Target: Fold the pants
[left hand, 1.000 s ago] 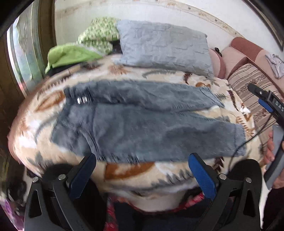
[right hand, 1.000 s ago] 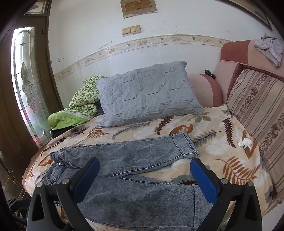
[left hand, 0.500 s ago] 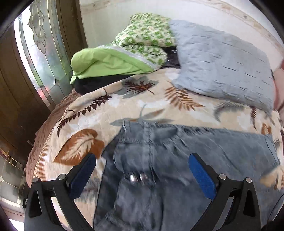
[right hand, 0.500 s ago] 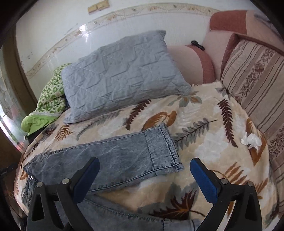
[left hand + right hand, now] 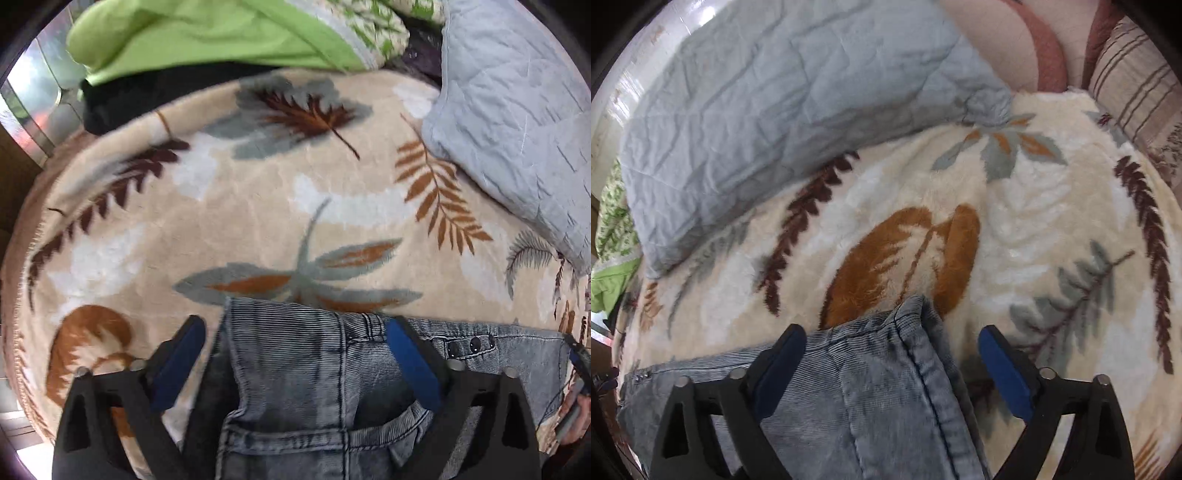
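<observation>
Grey washed denim pants (image 5: pixel 295 369) lie flat on a cream leaf-print blanket (image 5: pixel 258 206). In the left wrist view their waistband corner, with a pocket and metal buttons (image 5: pixel 471 346), sits between the blue pads of my left gripper (image 5: pixel 293 332). Its jaws are closing and the pads stand clear of the cloth. In the right wrist view the hem of the far leg (image 5: pixel 908 354) lies between the pads of my right gripper (image 5: pixel 892 341). These jaws are closing too, and no pad presses on the denim.
A grey quilted pillow (image 5: pixel 783 92) lies at the back of the blanket (image 5: pixel 1034 229). Green bedding (image 5: pixel 207 33) is piled at the far left, over something black. Pink and striped cushions (image 5: pixel 1130 81) line the right side. A hand (image 5: pixel 576 413) shows at the left wrist view's right edge.
Both grippers have come down close over the pants. The left swung to the waistband, the right to the far leg's hem. Both pairs of jaws now stand a little narrower.
</observation>
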A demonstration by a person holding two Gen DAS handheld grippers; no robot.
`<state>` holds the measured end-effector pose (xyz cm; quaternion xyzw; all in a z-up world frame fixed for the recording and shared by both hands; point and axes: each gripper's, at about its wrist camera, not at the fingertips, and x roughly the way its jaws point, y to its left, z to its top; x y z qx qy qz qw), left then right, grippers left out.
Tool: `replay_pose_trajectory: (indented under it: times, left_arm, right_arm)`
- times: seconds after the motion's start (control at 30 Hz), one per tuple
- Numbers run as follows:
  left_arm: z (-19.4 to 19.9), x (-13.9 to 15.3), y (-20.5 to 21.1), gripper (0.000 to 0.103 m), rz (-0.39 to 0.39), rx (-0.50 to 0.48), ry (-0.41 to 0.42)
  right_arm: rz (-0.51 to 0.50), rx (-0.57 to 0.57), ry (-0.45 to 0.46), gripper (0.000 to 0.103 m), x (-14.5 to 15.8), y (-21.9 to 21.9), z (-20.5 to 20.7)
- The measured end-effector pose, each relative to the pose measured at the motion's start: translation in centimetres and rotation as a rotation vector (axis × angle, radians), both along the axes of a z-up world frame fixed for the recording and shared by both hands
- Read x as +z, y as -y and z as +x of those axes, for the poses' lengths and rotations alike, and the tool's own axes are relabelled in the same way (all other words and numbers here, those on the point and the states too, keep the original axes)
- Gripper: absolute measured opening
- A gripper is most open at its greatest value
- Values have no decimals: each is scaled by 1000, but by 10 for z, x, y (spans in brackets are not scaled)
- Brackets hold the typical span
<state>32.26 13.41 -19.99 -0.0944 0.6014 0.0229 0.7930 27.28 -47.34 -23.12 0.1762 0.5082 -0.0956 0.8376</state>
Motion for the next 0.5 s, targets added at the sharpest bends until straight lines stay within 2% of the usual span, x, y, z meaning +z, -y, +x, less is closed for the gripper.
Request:
replay_pose_trajectory:
  times: [0.03, 0.07, 0.13, 0.2, 0.23, 0.3, 0.37, 0.4, 0.43, 0.5]
  left_arm:
    - [2, -7, 4, 81, -18, -16, -21]
    - [3, -15, 8, 71, -24, -40, -47]
    - [1, -15, 16, 64, 3, -71, -21]
    - [-3, -9, 21, 31, -8, -83, 1]
    - [-5, -4, 22, 25, 13, -83, 10]
    - [-8, 4, 25, 20, 1, -105, 30]
    - [-15, 16, 24, 19, -26, -119, 71]
    - [-18, 24, 23, 15, -51, -126, 94]
    - [-23, 33, 22, 5, -71, -132, 118]
    - [-35, 51, 20, 3, -107, -149, 160]
  right_arm:
    - [-3, 6, -34, 81, -8, -1, 5]
    - [-20, 8, -39, 80, -11, -3, 6]
    - [-42, 20, -4, 67, -8, -7, 3]
    - [-44, 8, 14, 42, -4, -6, -2]
    - [-36, -5, 25, 35, -1, -2, -6]
    - [-7, -23, 52, 23, 6, 6, -16]
    - [38, -27, 88, 22, 16, 10, -28]
    - [49, -20, 108, 21, 21, 10, -34]
    - [47, -10, 122, 21, 27, 8, -40]
    - [51, 17, 134, 21, 36, 4, -49]
